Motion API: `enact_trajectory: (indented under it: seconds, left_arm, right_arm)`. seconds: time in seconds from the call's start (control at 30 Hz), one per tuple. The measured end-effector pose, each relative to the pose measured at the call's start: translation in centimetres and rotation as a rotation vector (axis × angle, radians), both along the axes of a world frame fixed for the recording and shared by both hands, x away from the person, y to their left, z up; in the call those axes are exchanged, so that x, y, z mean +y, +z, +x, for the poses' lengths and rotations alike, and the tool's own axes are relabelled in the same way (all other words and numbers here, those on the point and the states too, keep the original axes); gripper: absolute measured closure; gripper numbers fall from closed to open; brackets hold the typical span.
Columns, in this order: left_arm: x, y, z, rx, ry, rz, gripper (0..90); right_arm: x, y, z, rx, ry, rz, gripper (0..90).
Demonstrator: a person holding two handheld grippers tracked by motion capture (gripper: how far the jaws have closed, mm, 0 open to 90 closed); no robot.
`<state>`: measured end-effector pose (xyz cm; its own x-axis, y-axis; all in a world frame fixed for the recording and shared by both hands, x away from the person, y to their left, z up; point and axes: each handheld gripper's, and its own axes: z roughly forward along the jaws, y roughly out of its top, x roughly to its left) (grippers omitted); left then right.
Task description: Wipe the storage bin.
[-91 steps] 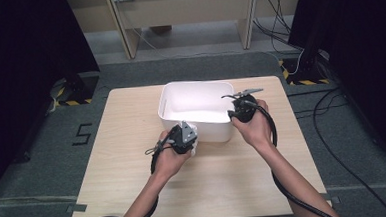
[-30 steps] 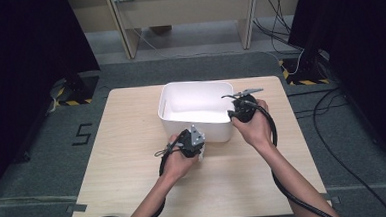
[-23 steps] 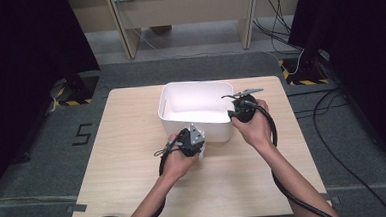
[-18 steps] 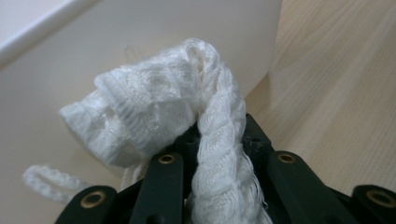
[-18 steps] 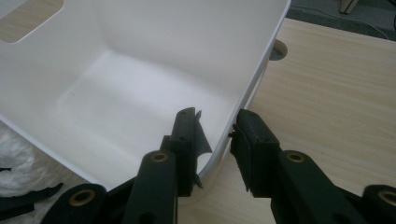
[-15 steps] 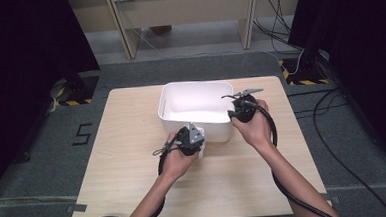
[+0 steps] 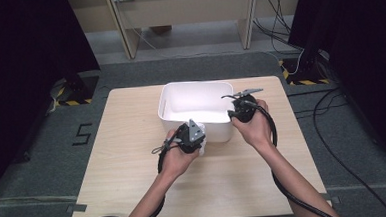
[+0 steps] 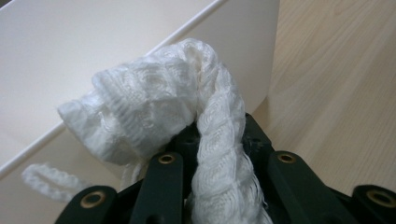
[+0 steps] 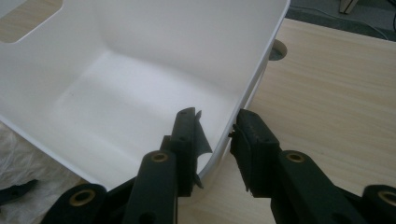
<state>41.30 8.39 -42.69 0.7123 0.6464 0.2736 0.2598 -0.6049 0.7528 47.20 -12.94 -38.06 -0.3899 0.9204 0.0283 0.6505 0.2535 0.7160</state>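
Observation:
A white plastic bin (image 7: 195,84) stands mid-table. My left gripper (image 7: 191,134) sits against the bin's near wall, shut on a white knitted cloth (image 7: 201,139). In the left gripper view the cloth (image 8: 154,107) bulges up and over the jaws of the left gripper (image 8: 218,135), with the bin's wall (image 8: 70,56) just behind. My right gripper (image 7: 237,111) is at the bin's near right corner. In the right gripper view, the right gripper (image 9: 217,122) has one jaw inside and one outside the bin's wall (image 9: 140,70), shut on the rim.
The bin looks empty inside. The light wooden table (image 7: 134,166) has bare room to the left, to the right and in front of the bin. Cables trail from both grippers along the person's forearms. Grey floor and cables surround the table.
Over three seconds my left gripper has shifted a little to the right along the bin's near wall with the cloth. The right gripper has stayed on the bin's corner.

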Motion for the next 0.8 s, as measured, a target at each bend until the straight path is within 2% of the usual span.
enact_trajectory:
  seconds: [0.4, 0.8]
  left_arm:
    - [-0.54, 0.53, -0.09, -0.013, -0.017, 0.002, 73.8]
    - [-0.75, 0.12, 0.03, -0.011, -0.023, -0.001, 73.8]
  right_arm:
    - [-0.01, 0.0, 0.01, -0.001, 0.0, -0.002, 70.3]
    - [-0.01, -0.01, 0.0, -0.002, 0.0, -0.001, 70.3]
